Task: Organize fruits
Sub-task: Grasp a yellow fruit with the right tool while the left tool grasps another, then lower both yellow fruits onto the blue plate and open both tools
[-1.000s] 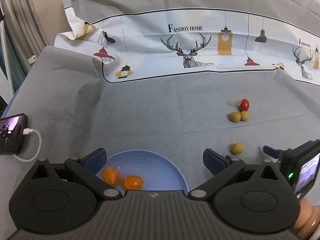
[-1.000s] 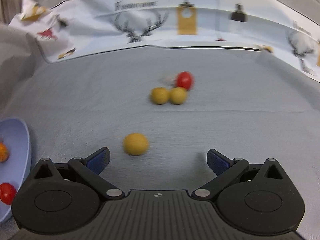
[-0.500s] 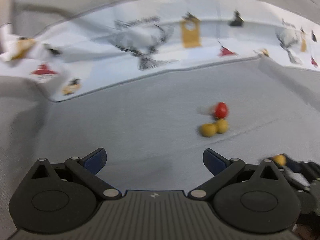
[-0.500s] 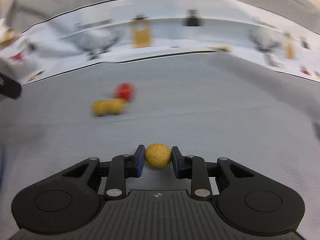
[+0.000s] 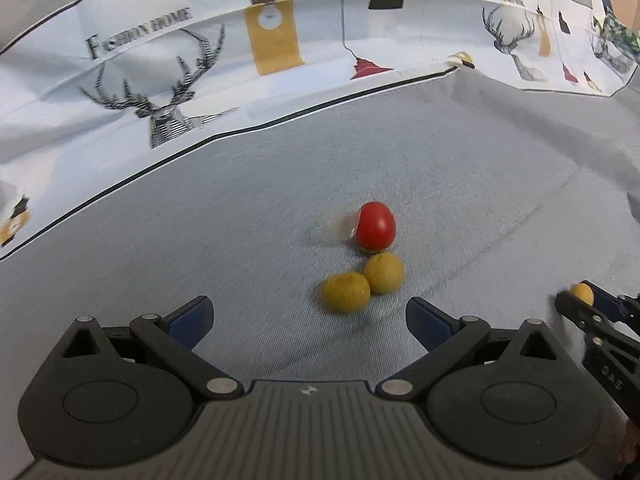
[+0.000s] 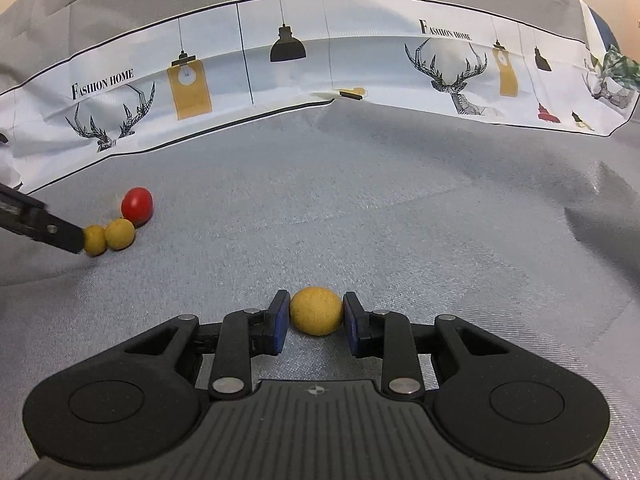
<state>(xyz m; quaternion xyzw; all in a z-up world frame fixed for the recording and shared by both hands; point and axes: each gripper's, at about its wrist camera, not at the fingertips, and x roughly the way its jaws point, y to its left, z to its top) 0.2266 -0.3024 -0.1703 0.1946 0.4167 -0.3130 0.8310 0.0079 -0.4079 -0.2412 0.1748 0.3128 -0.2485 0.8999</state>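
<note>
Clamping a yellow fruit [image 6: 316,311], the right tongs [image 6: 316,314] sit over the grey cloth [image 6: 400,220]. The left tongs [image 5: 308,316] gape apart just short of two yellow fruits [image 5: 346,292] touching each other, a tomato [image 5: 376,225] just behind them, mid-cloth.

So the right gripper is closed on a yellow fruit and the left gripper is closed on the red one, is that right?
Not quite. The right gripper is shut on a yellow fruit, but the left gripper is open and empty. The left wrist view shows the red fruit lying on the grey cloth ahead of its fingers.
</note>
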